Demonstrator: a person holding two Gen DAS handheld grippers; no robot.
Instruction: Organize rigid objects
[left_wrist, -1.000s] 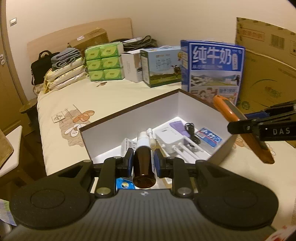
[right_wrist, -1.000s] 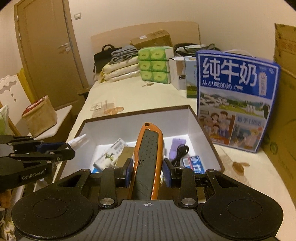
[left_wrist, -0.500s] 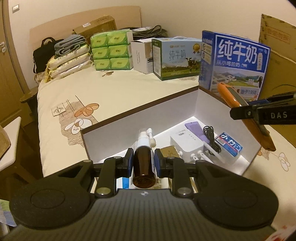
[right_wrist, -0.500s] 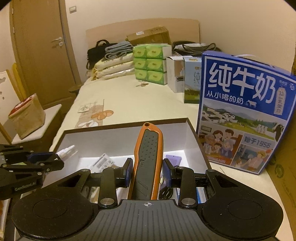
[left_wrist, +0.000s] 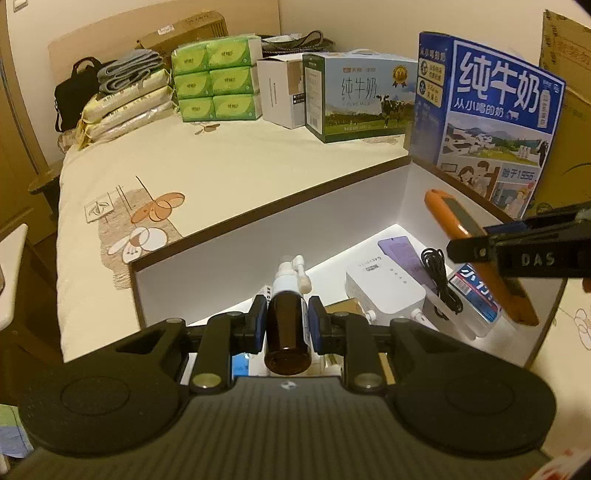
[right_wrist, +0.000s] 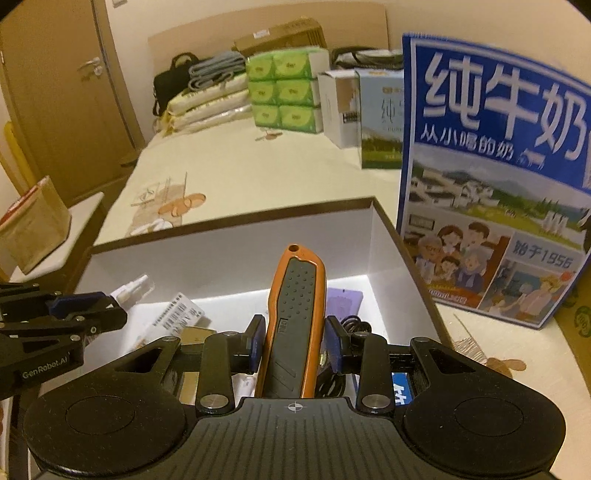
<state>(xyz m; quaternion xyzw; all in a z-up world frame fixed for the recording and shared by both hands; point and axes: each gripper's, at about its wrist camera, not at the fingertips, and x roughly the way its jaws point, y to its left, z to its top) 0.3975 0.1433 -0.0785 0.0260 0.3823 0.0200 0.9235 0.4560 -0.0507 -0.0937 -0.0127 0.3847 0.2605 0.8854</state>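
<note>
My left gripper (left_wrist: 287, 325) pinches a brown spray bottle (left_wrist: 288, 332) by its body, nozzle forward, and my right gripper (right_wrist: 294, 345) clamps an orange utility knife (right_wrist: 293, 321) mid-handle. Both are held lengthwise along the fingers, I judge so each can be laid flat. Both hang over the open white box (left_wrist: 258, 236), above the white adapter (left_wrist: 388, 291) and black cable (left_wrist: 439, 277); neither is set down yet.
</note>
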